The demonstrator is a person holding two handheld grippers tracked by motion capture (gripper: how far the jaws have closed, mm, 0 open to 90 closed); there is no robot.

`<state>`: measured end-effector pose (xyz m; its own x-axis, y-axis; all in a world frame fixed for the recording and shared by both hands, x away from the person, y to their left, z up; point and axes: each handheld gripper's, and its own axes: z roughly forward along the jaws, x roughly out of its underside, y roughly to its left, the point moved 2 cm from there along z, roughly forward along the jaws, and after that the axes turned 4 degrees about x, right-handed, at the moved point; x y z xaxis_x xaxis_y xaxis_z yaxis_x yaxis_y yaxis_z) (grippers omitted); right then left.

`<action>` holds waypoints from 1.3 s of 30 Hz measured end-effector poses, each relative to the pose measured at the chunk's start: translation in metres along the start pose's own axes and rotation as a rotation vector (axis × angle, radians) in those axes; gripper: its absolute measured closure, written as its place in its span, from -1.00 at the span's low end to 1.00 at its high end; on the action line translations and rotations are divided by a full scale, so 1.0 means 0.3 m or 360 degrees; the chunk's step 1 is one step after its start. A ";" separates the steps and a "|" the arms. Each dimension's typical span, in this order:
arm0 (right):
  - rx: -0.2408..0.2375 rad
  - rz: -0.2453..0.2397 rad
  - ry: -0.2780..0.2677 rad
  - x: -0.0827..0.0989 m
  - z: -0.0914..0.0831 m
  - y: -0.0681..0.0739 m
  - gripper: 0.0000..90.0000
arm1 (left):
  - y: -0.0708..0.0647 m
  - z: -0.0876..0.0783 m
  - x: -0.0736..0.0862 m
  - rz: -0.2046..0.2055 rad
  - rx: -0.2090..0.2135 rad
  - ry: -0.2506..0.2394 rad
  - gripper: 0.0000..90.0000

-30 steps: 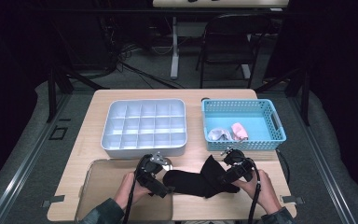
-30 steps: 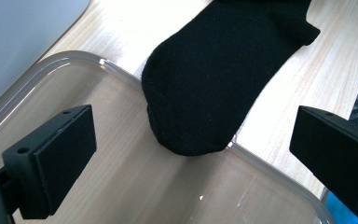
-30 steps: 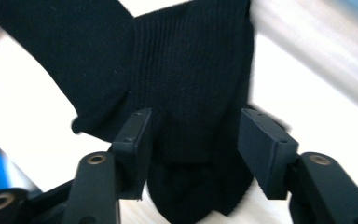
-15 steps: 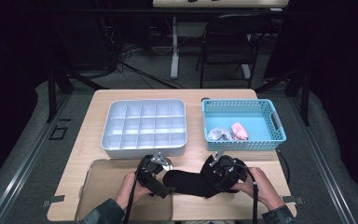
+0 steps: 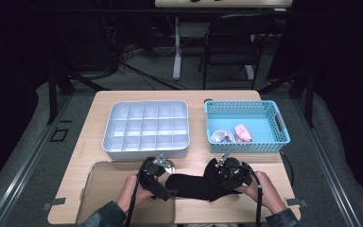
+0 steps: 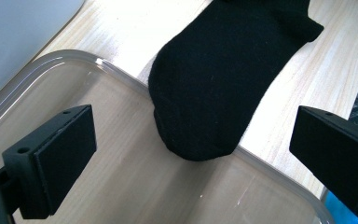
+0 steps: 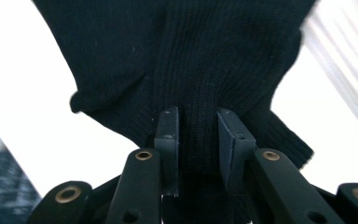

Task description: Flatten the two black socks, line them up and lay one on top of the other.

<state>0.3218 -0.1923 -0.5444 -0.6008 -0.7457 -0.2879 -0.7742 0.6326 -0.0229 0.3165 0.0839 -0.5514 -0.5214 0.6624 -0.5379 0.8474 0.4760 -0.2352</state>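
Black sock between tray and basket

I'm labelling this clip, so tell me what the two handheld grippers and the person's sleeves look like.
Both the left gripper and the right gripper are black, each with two flat, blocky black jaws on linkage arms with brass-coloured pivot pins. A small grey plate sits on top of each, and a black cable trails back from each. The sleeves look dark.

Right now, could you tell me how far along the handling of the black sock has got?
Done: the black sock lies flat on the table, its toe over the rim of the clear tray. In hand: the right gripper has just been closing and pinches the sock's cuff end; the left gripper is open at the toe. Left: the grey divided box is empty, and two socks sit in the blue basket.
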 end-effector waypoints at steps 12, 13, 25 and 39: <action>0.0125 0.0657 -0.0138 0.066 -0.084 -0.084 0.57 | 0.000 0.001 -0.001 0.0003 0.0000 0.0003 -0.99; 0.0149 0.0688 -0.0100 0.068 -0.056 -0.091 0.48 | -0.001 0.002 -0.001 0.0003 0.0002 0.0004 -0.99; 0.0143 0.0495 0.0075 0.087 -0.073 -0.090 -0.13 | 0.000 0.005 -0.001 0.0007 0.0010 0.0008 -0.99; 0.0103 0.0501 0.0207 0.108 0.010 -0.084 0.59 | 0.006 0.010 0.002 -0.0006 0.0011 0.0005 -0.99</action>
<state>0.3224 -0.2319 -0.5560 -0.8319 -0.5295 -0.1661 -0.5349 0.8448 -0.0140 0.3180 0.0833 -0.5544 -0.5248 0.6623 -0.5348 0.8461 0.4745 -0.2426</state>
